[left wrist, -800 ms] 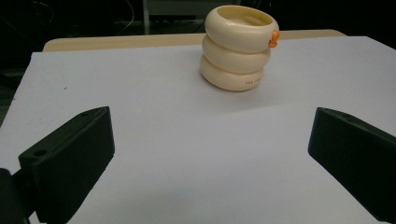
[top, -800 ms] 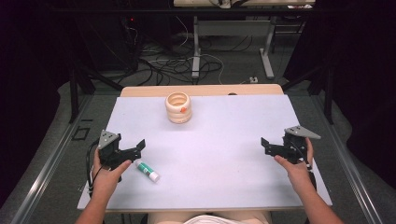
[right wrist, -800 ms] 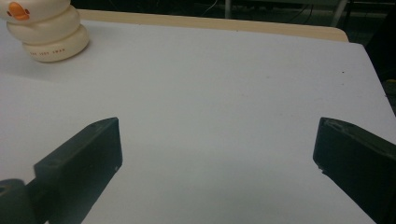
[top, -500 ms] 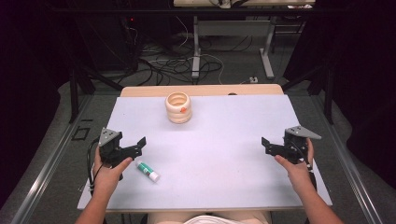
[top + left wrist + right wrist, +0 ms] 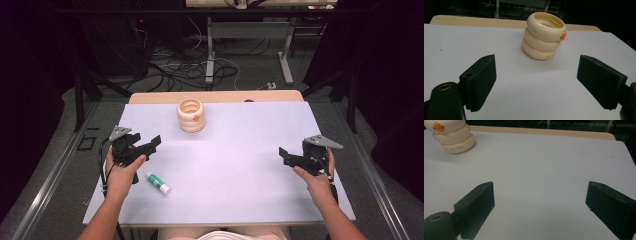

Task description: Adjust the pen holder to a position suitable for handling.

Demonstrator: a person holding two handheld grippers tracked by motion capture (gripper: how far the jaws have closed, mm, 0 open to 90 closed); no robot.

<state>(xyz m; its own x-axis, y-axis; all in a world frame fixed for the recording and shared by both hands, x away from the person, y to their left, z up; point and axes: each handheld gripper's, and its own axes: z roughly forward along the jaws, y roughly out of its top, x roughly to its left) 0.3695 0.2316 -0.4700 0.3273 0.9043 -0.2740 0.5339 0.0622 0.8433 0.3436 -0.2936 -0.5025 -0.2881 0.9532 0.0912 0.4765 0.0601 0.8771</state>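
A cream ringed cup [image 5: 191, 115] with an orange knob stands upright near the table's far middle; it also shows ahead in the left gripper view [image 5: 543, 35] and at the top left of the right gripper view [image 5: 452, 135]. A white glue stick [image 5: 158, 183] with a green cap lies on the white table [image 5: 235, 170], just right of the left hand. My left gripper [image 5: 151, 143] is open at the left side, jaws wide apart and nothing between them [image 5: 537, 83]. At the right side my right gripper [image 5: 283, 154] is open and holds nothing [image 5: 540, 206].
The table's wooden far edge [image 5: 215, 96] borders a floor with cables and desk legs. Both forearms come in from the near edge.
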